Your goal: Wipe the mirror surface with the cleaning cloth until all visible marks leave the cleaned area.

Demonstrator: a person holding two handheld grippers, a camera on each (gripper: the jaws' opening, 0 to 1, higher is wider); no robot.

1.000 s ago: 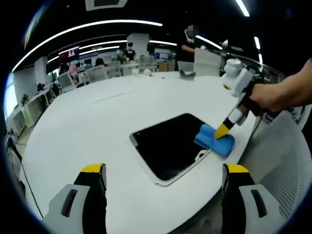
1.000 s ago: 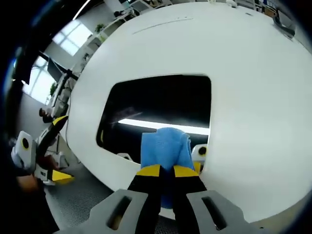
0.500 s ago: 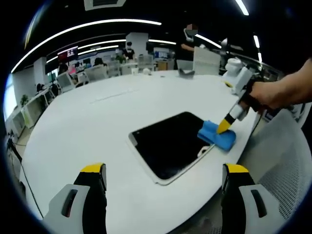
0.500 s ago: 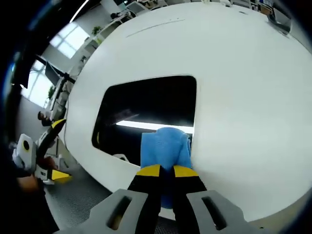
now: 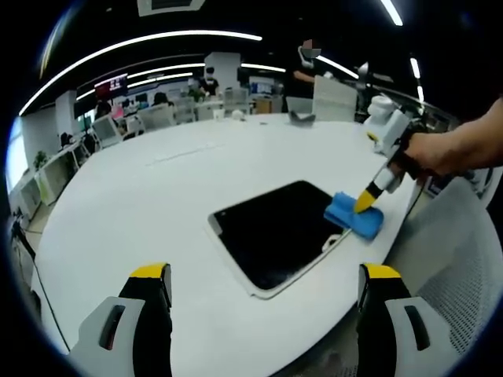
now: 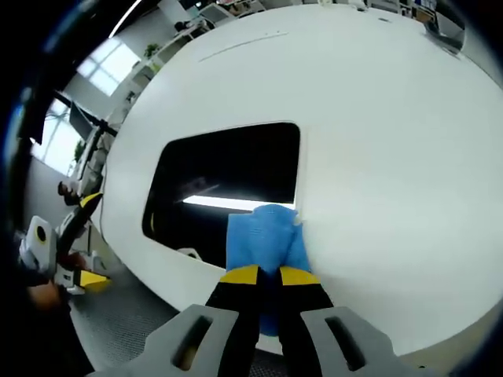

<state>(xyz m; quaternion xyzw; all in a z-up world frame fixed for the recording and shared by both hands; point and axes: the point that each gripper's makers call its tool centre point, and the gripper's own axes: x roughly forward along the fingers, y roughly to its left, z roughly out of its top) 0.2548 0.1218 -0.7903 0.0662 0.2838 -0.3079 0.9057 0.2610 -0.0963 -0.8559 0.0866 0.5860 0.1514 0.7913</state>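
On the white table lies the mirror, a flat rectangular panel with rounded corners and a pale frame, its glass reading dark and reflecting a bright ceiling light strip in the right gripper view. In the left gripper view its long axis runs diagonally, from the near edge of the table up toward the far right; one long side lies close to the table's edge.

The cleaning cloth, blue and folded, rests at the mirror's corner, partly on the glass and partly over the frame onto the table. In the left gripper view the cloth sits at the mirror's right-hand end.

The right gripper has its yellow-tipped jaws closed together, pinching the cloth at its near edge. In the left gripper view this gripper enters from the right, held by a person's hand, tips angled down onto the cloth.

The left gripper is held back from the table's near edge, jaws spread wide apart with nothing between them, well apart from the mirror.

Office desks and chairs stand beyond the table.
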